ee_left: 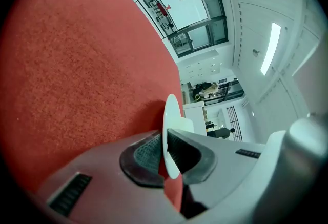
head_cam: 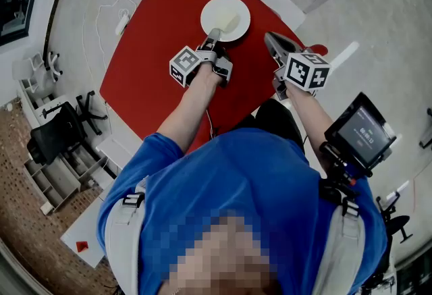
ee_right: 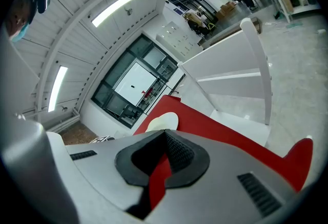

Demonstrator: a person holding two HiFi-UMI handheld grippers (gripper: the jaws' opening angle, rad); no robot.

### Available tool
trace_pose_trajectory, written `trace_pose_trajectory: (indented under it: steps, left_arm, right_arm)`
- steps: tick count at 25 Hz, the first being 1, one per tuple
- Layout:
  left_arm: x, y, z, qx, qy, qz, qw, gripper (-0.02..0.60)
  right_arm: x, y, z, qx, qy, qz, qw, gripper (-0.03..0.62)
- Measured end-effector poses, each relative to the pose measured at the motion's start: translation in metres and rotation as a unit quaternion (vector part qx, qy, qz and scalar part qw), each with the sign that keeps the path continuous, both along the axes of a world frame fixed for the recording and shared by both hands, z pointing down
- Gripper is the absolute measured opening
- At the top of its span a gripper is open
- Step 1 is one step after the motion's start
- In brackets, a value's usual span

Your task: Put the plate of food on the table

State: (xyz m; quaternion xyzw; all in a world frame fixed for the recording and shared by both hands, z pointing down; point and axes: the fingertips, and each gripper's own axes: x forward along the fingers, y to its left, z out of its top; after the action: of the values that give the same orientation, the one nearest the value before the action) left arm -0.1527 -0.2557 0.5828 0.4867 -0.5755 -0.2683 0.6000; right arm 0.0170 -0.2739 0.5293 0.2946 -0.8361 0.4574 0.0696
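Over the red counter (head_cam: pixel 155 50), the plate (head_cam: pixel 214 13) is pinched by its near rim in the left tool (head_cam: pixel 214 35), level so the food (head_cam: pixel 231 19) is not spilled; whether it rests there cannot be told. The right tool (head_cam: pixel 269 37) is held aside, closed, empty.

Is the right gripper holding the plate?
No, the right gripper is shut on nothing; only the left gripper clamps the plate by its rim.
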Motion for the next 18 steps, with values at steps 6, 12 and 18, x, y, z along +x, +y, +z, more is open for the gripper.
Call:
trace_pose_trajectory:
  steps: [6, 12, 18]
  left_arm:
    - [-0.0002, 0.0034, 0.0044, -0.013, -0.012, 0.01, 0.9998, 0.025]
    - [-0.0019, 0.0052, 0.0078, -0.027, -0.035, 0.021, 0.9988, 0.026]
    - [-0.0051, 0.0067, 0.0092, -0.048, -0.081, 0.044, 0.9946, 0.061]
  right_arm:
    - [-0.0012, -0.0005, -0.0012, 0.0, -0.003, 0.0, 1.0, 0.002]
    - [-0.0021, 0.0013, 0.0, -0.001, -0.005, -0.002, 1.0, 0.002]
    - [-0.0017, -0.0004, -0.0003, 0.0, -0.008, 0.0, 1.0, 0.002]
